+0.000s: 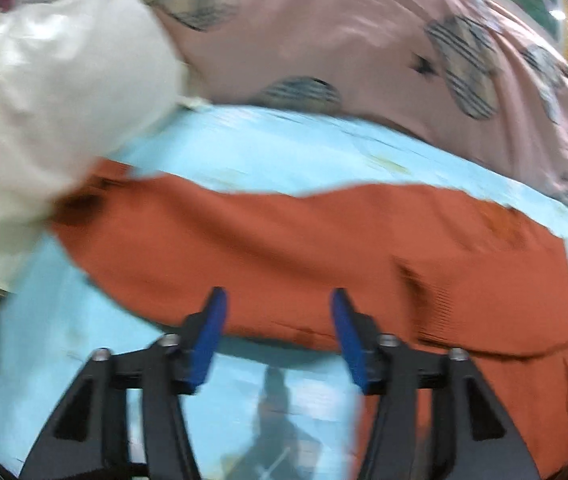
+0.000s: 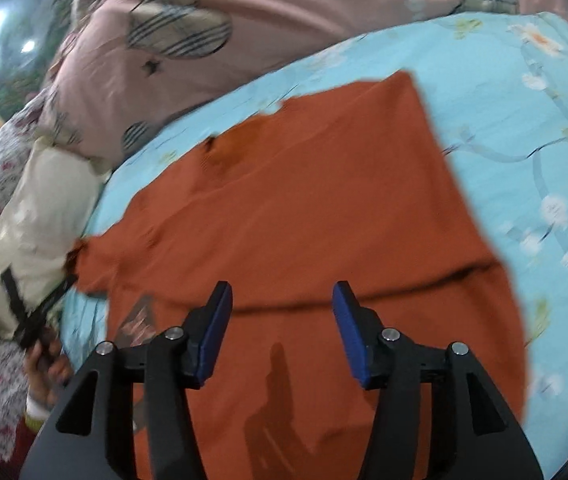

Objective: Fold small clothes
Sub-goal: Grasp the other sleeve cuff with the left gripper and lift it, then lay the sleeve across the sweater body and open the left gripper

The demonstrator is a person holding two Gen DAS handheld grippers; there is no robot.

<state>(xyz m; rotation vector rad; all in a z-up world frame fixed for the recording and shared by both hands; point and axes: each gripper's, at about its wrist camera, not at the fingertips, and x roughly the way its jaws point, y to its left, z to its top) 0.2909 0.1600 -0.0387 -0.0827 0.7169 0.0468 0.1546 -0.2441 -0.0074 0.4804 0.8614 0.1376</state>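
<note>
Lying spread across a light blue floral bedsheet (image 2: 523, 128), the rust-orange garment (image 2: 303, 200) is the small piece of clothing in play; in the right wrist view it looks folded over once, with a crease line running across it just ahead of the fingertips. The right tool (image 2: 282, 300) hangs above the garment's near part with its blue pads (image 2: 216, 332) spread apart and nothing between them. The left tool (image 1: 280, 308) is likewise spread, its blue pads (image 1: 212, 336) hovering over the near edge of the same orange garment (image 1: 284, 248), gripping nothing; this view is blurred, so whether the tips brush the cloth cannot be told. A cream-coloured garment (image 1: 52, 112) sits at the garment's left end, overlapping it there. Behind both lies a pink quilt (image 1: 343, 28) printed with plaid patches and small black stars. In the right wrist view a hand (image 2: 46, 372) shows at the lower left, holding the other tool's black frame beside the cream cloth.
</note>
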